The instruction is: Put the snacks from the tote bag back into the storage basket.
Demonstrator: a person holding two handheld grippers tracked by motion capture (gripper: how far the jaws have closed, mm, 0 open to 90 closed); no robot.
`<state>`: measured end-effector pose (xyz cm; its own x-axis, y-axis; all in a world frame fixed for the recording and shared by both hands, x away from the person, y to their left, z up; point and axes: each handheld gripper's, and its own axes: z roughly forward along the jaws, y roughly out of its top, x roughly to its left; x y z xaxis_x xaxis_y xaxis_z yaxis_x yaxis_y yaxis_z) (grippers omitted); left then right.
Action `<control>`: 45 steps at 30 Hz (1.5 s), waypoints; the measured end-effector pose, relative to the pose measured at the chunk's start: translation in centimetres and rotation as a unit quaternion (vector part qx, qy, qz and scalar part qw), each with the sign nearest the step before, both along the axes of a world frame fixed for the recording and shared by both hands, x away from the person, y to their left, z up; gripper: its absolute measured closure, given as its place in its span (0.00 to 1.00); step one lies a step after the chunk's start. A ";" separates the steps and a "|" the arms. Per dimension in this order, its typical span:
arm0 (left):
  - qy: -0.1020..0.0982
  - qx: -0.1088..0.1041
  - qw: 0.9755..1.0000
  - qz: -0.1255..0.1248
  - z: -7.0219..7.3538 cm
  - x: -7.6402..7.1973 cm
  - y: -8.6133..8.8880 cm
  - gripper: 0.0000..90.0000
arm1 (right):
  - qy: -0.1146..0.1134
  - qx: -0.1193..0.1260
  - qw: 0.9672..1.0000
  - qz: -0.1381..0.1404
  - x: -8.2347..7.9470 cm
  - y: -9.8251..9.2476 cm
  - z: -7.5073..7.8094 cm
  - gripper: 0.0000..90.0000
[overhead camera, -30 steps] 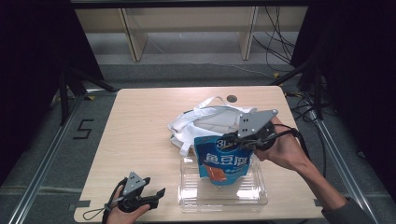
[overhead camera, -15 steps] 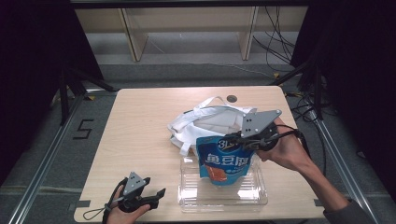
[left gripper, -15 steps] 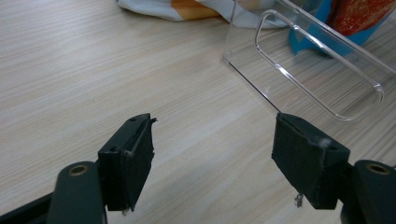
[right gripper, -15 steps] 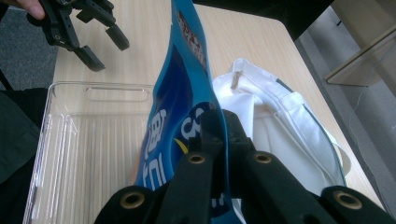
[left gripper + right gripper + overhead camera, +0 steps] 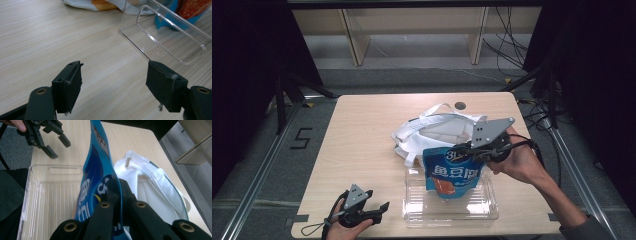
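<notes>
Right tool (image 5: 472, 150) clamped on the top edge of a blue snack pouch (image 5: 452, 172), jaws pressed together with the foil between them, plain in the right gripper view (image 5: 117, 192). Pouch hanging upright from that grip, lower end down inside a clear plastic tray (image 5: 412, 212) at the near middle of the bench (image 5: 362, 130); possibly touching the tray floor, though hard to tell through the clear plastic. Orange patch low on the pouch front, large white characters above it. White cloth bag (image 5: 434, 132) lying crumpled just behind the tray, handles looped toward the far edge, close beside the pouch. Small dark round spot (image 5: 460, 105) on the bench near the far edge, beyond the bag.

Left tool (image 5: 379, 209) low at the near left corner of the bench, just left of the tray, jaws spread wide with nothing between them. In the left gripper view (image 5: 115, 85), bare wood grain between the two black pads (image 5: 68, 87), tray wall with its slot handle (image 5: 170, 37) just ahead and to the right, apart from the pads.
</notes>
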<state>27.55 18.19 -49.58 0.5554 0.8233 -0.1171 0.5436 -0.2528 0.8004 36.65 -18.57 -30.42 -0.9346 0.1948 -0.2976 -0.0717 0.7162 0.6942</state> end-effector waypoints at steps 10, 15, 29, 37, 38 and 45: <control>-0.001 -0.003 1.000 0.003 0.0 0.0 -0.1 0.31 | 0.023 0.017 1.000 -0.008 -0.4 -0.2 0.1 0.87; -0.001 -0.003 1.000 0.004 -0.1 0.0 -0.1 0.31 | 0.030 0.043 0.998 -0.017 -0.7 -0.9 0.9 0.77; -0.001 -0.005 1.000 0.003 -0.1 0.0 -0.1 0.30 | 0.035 0.080 0.995 -0.055 -1.1 -2.7 2.1 0.60; 0.000 -0.005 1.000 0.004 -0.1 0.0 -0.1 0.30 | 0.040 0.099 0.992 -0.074 -1.5 -3.9 2.6 0.54; 0.000 -0.006 1.000 0.004 -0.1 0.0 -0.1 0.30 | 0.045 0.100 0.991 -0.079 -1.6 -4.3 2.7 0.53; 0.000 -0.005 1.000 0.004 -0.1 0.0 -0.1 0.30 | 0.041 0.108 0.989 -0.093 -2.0 -5.3 2.4 0.50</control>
<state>27.57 18.12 -49.67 0.5492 0.8261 -0.1264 0.5457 -0.2399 0.8029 34.68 -23.85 -28.04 -0.8962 0.4159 -0.1542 0.1106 0.5461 0.8304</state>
